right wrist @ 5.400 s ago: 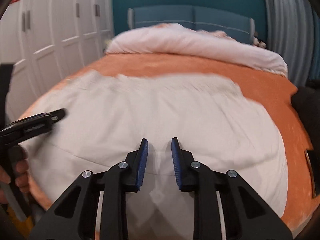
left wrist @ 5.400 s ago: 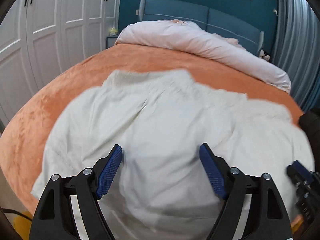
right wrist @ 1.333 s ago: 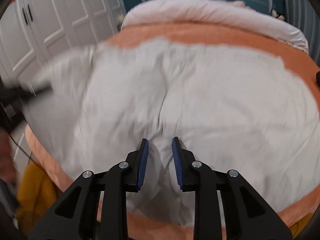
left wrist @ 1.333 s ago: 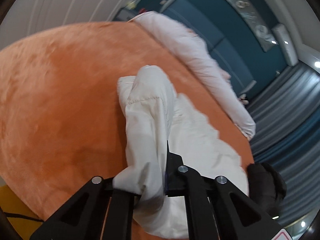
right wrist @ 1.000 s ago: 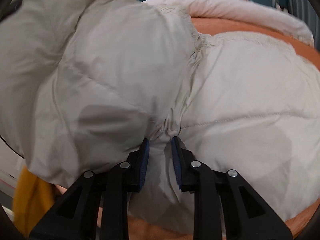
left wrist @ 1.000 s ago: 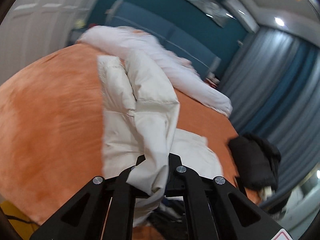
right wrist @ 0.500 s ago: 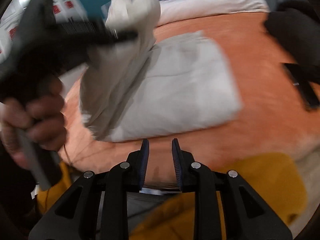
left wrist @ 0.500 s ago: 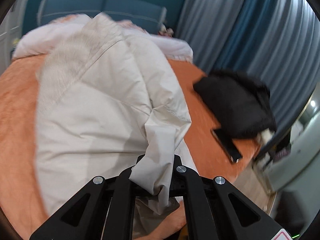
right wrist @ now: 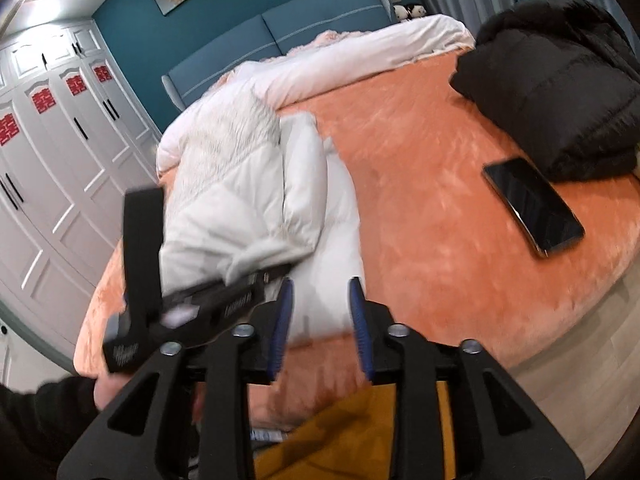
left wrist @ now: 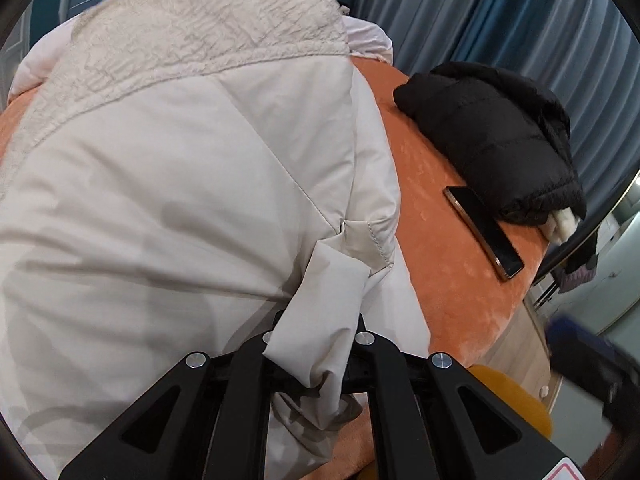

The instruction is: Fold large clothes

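A cream padded coat point(left wrist: 192, 184) with a fleecy collar lies folded over itself on the orange bed point(left wrist: 448, 288). My left gripper point(left wrist: 314, 344) is shut on a bunched edge of the coat near the bed's front edge. In the right wrist view the coat point(right wrist: 256, 200) lies lengthwise on the bed's left part, and the left gripper point(right wrist: 260, 276) pinches its near end. My right gripper point(right wrist: 320, 320) is open and empty, off the bed's front edge, just right of the left gripper.
A black puffer jacket point(right wrist: 560, 92) lies at the bed's right side with a phone point(right wrist: 532, 208) beside it. A pink duvet point(right wrist: 360, 56) is piled at the blue headboard. White wardrobes point(right wrist: 52, 152) stand left. A yellow object point(right wrist: 352, 436) is below the bed edge.
My left gripper has carried the coat's edge across to the right, folding the coat over itself. My right gripper has let go of the coat, pulled back off the bed and opened.
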Available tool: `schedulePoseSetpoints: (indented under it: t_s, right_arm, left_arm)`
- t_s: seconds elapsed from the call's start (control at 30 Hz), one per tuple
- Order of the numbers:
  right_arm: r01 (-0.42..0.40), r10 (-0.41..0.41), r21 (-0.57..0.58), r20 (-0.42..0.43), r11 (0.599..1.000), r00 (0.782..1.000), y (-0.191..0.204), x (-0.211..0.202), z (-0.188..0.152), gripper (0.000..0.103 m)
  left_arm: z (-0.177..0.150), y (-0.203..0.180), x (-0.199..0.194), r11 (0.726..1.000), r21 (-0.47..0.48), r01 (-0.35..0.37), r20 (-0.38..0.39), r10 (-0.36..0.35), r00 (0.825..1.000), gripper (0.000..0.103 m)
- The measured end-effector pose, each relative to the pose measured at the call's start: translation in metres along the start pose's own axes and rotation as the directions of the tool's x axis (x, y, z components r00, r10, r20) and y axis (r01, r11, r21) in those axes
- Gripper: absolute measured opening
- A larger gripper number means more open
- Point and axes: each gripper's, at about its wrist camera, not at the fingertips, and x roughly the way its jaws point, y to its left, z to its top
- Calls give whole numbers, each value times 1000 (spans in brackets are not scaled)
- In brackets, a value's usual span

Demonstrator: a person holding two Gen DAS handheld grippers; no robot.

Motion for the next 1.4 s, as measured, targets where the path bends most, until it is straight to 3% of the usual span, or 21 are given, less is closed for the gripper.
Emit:
schedulePoseSetpoints:
  t_s: [0.07,0.1,0.13,0.17,0.2,0.33,0.4,0.47,0.6,0.63,0.67,0.7,0.73,0.77,0.8,0.87,0.97,1.07,1.13,1.23,1.4]
  right_arm:
    - [-5,6,-33,29,999,1000,-6,9,16,49]
    - [0,2,-48,43,999,999,-3,11,20,52]
    - [-3,6,-59,47,998,999,-1,13,24,52]
    - [-17,20,-60,44,998,999,0,15,27,53]
    - [-27,29,-53,40,998,999,0,17,29,55]
    - [-97,98,-22,33,995,995,9,21,32,66]
    - [-138,140,-36,37,990,990,22,24,32,82]
    - [-165,166,-42,36,985,985,34,30,30,91]
    - [-157,154,-52,-58,986,986,56,66,24,93]
    - [-151,148,-29,-84,988,985,56,81,23,90]
    - [-148,146,-8,-97,989,984,56,89,22,76]
    - [-146,146,12,-111,989,983,54,97,24,51]
    - [-137,141,40,-123,990,982,51,105,28,35]
    - [-146,152,59,-118,988,981,47,106,33,9]
    - [-177,184,82,-79,981,980,42,99,40,4]
    - [-263,260,122,40,957,965,28,71,52,2]
    - [-230,216,129,115,965,970,8,43,56,1]
    - [-130,135,182,-12,975,991,-27,71,33,1]
    - [-77,105,219,-120,973,987,-46,101,11,2]
    - [10,13,148,-159,989,987,-40,114,5,2]
    - [47,-35,68,-166,997,986,-30,120,6,5]
  left_arm:
    - [0,1,-22,999,-29,17,28,-17,999,14]
    - [-1,1,-36,999,-38,34,47,-32,998,19]
    - [-3,3,-59,997,-42,60,85,-56,995,36]
    - [-5,4,-76,997,-39,70,115,-65,991,60]
    - [-8,7,-94,997,-39,62,148,-56,987,69]
    - [-20,35,-157,997,-57,56,236,-41,971,74]
    - [-25,60,-177,991,-130,19,259,15,966,75]
    - [-29,89,-186,976,-215,-30,257,86,962,75]
    - [-37,127,-186,938,-336,-84,231,168,958,75]
    - [-39,131,-188,931,-354,-86,233,177,956,75]
    - [-39,135,-190,926,-369,-81,236,177,956,75]
    - [-39,135,-191,921,-382,-80,237,182,954,75]
    - [-38,134,-190,918,-389,-76,241,181,954,75]
    - [-35,130,-190,919,-387,-73,245,179,953,75]
    - [-30,126,-188,921,-381,-83,246,187,951,75]
    - [-23,117,-186,928,-358,-98,256,199,946,75]
    - [-16,105,-176,933,-339,-119,249,211,945,75]
    - [-12,98,-150,934,-325,-147,201,220,955,73]
    - [-12,94,-128,935,-310,-174,155,231,961,72]
    - [-14,90,-97,929,-288,-230,71,261,963,70]
    - [-18,84,-86,912,-260,-316,56,341,939,70]
